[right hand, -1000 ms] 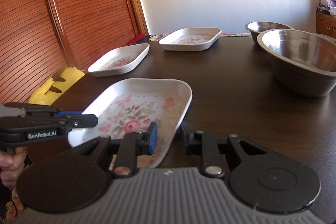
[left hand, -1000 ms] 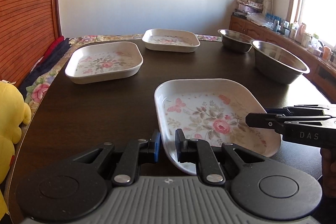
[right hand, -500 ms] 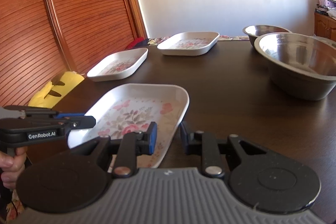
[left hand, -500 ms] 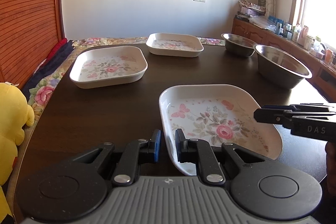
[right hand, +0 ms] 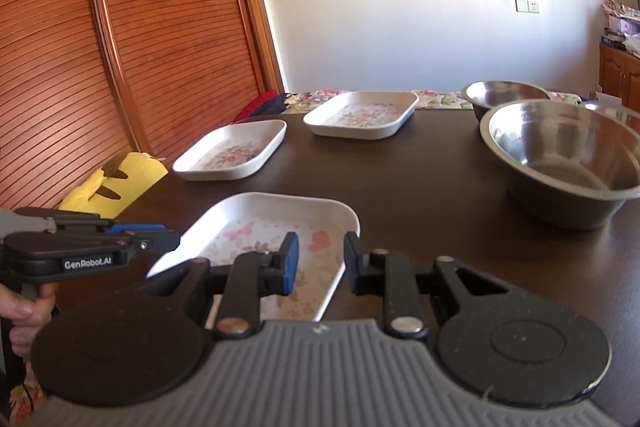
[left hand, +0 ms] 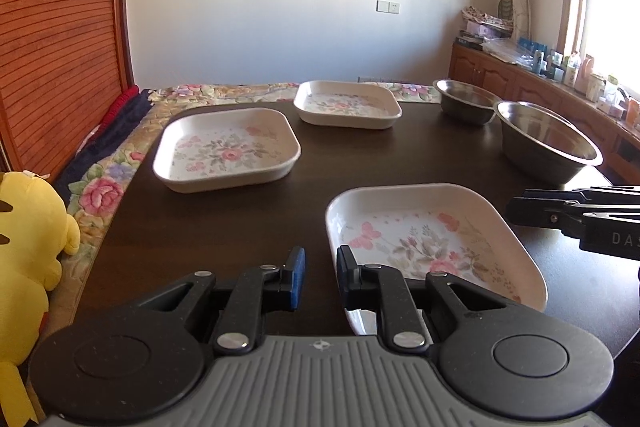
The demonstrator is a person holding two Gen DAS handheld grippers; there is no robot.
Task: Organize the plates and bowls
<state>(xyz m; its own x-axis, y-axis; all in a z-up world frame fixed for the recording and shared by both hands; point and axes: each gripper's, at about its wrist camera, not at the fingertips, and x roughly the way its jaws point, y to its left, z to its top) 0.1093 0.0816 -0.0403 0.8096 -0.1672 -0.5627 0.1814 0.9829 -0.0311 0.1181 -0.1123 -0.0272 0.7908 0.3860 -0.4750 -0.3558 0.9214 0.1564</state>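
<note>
Near floral plate (left hand: 420, 239): lies flat on the dark table (left hand: 224, 227), at the near edge, between the two tools.

Left gripper (left hand: 322, 279): straddles the plate's left rim. Jaws narrow, just been opening; rim between them, hard up against the inner finger, blue pad standing clear with bare table showing in the gap. No squeeze on the rim now.

Right gripper (right hand: 320, 263): straddles the opposite rim, near the plate's far right corner. Jaws narrow as well, rim wall close by the outer finger, blue pad over the plate's floral floor and apart from the wall (contact on the outer side hard to judge from this angle). Not clamped so far as can be seen.

Seen from each wrist: the other tool level with the plate's side, tips pointing inward over the rim. Hand (right hand: 24, 311) wrapped round the left tool's grip.

Further back, left: second floral plate (left hand: 228, 151). Behind it, toward the far edge: third floral plate (left hand: 348, 105). All three well apart.

Right side: large steel bowl (left hand: 548, 139), upright, near the first plate's far right corner but not touching; small steel bowl (left hand: 464, 99) just behind it.

Off the table's left edge: yellow plush toy (left hand: 28, 227).
</note>
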